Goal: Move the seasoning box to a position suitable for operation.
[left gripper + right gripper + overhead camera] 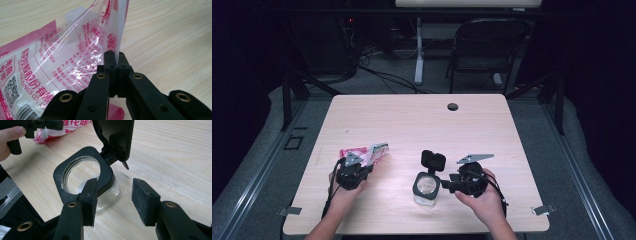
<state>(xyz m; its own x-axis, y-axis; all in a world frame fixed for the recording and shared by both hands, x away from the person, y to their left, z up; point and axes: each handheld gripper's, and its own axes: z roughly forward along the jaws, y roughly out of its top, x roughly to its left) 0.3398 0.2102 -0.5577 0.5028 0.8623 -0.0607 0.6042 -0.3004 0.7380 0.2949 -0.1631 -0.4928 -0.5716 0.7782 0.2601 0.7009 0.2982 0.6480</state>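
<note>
On the wooden table (412, 120), left gripper (115, 56) pinches one bag (62, 57); right gripper (117, 195) gapes beside one jar (82, 177).

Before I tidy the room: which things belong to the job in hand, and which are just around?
In use:
- pink and clear bag, pinched in the left claw
- glass jar with its black flip lid open, at the open right claw

Just around:
- folding chair
- floor cables
</note>
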